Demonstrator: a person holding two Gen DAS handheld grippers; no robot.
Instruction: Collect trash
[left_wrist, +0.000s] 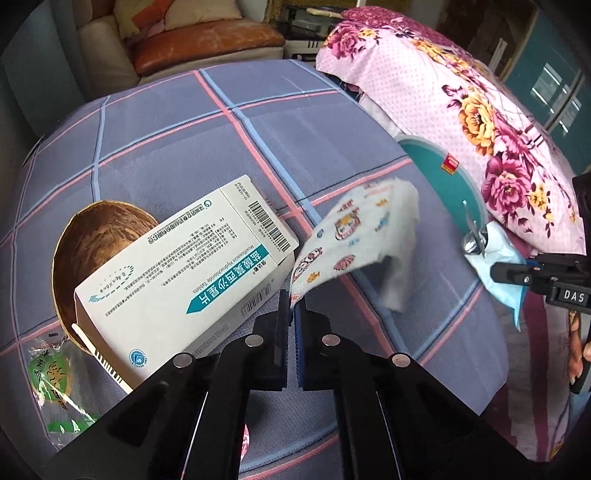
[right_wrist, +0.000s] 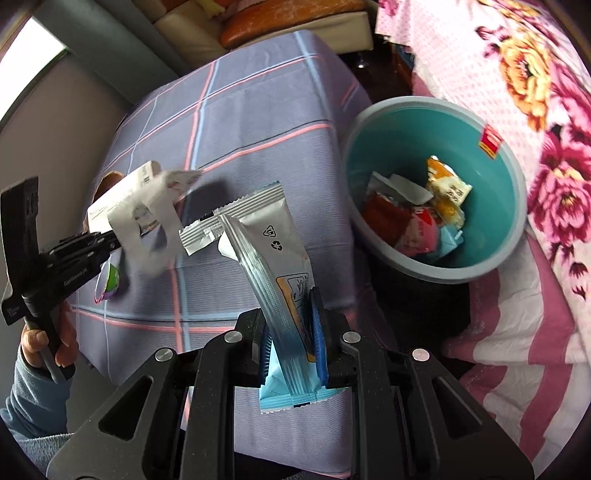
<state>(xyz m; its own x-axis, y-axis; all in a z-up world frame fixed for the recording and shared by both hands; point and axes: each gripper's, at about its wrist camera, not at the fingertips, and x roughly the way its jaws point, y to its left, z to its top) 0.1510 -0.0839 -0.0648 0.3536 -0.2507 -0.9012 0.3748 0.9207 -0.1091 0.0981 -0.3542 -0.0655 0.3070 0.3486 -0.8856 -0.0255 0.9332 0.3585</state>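
My left gripper is shut on the corner of a white wrapper printed with cartoon figures, held above the plaid tablecloth. It also shows in the right wrist view. My right gripper is shut on a silver and light blue snack wrapper, held upright to the left of the teal bin. The bin holds several wrappers. In the left wrist view the right gripper holds that blue wrapper at the right.
A white medicine box leans on a brown shell bowl. A green packet lies at the lower left. A floral pink quilt lies behind the bin. A sofa stands beyond the table.
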